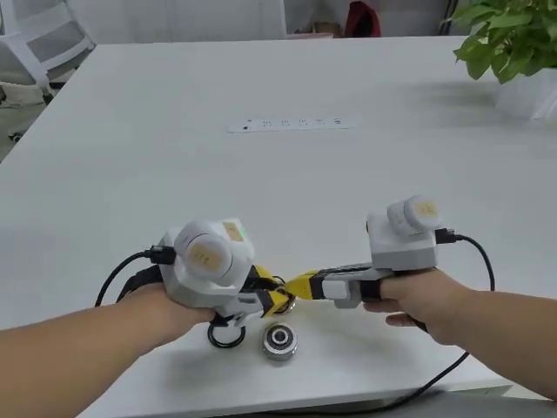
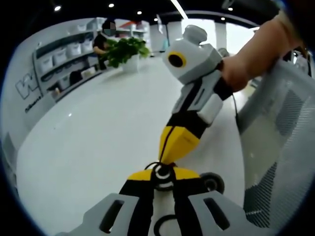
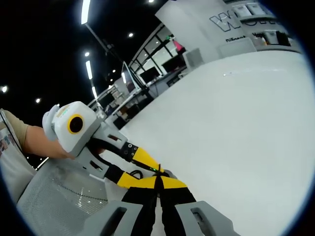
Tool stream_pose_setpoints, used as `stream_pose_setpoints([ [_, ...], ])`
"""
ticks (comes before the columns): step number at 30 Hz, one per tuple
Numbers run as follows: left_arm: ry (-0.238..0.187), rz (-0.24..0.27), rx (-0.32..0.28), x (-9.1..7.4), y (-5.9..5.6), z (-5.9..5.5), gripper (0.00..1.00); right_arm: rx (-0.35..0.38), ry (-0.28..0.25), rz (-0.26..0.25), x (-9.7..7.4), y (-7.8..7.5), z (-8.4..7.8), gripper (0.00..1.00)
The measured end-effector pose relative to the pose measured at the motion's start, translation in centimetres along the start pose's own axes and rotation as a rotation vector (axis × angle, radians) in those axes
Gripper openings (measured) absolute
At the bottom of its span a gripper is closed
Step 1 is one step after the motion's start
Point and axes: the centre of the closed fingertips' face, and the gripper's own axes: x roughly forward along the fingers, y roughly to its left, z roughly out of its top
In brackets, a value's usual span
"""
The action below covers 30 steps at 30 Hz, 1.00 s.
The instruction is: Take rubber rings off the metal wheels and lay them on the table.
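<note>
L gripper (image 1: pixel 277 300) fingers clamped on metal wheel (image 2: pixel 164 175), near bench (image 1: pixel 261 174) front edge. R gripper (image 1: pixel 292 288) fingers pinched narrow on its rubber ring (image 2: pixel 160 164). 2nd wheel (image 1: pixel 280 341) & loose ring (image 1: pixel 225 336) on bench just below.

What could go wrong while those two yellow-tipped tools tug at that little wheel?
The held wheel could slip from the left tool as the right tool pulls its rubber ring, and the stretched ring might snap back. The bare wheel and loose ring lie near the table edge, so a bump could knock them off.
</note>
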Motion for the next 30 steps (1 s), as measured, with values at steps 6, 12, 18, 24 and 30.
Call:
stream_pose_setpoints([
  [6, -0.003, -0.029, 0.020, -0.3, -0.5, 0.1, 0.22, 0.001, -0.007, 0.001, -0.2, -0.1, 0.2, 0.00],
  [12, -0.012, -0.049, 0.042, -1.2, -0.7, 0.4, 0.27, 0.000, -0.008, 0.004, -0.3, 0.0, 0.3, 0.00],
  [18, -0.049, -0.043, 0.012, -2.5, -0.1, 1.0, 0.30, 0.003, -0.013, 0.008, -0.3, 0.2, 0.4, 0.00],
  [24, -0.075, -0.036, -0.006, -3.9, 0.3, 1.3, 0.34, 0.003, -0.016, 0.015, -0.4, 0.4, 0.6, 0.00],
  [30, -0.080, -0.042, -0.004, -5.2, 0.1, 0.8, 0.39, 0.008, -0.021, 0.025, -0.5, 0.6, 0.8, 0.00],
])
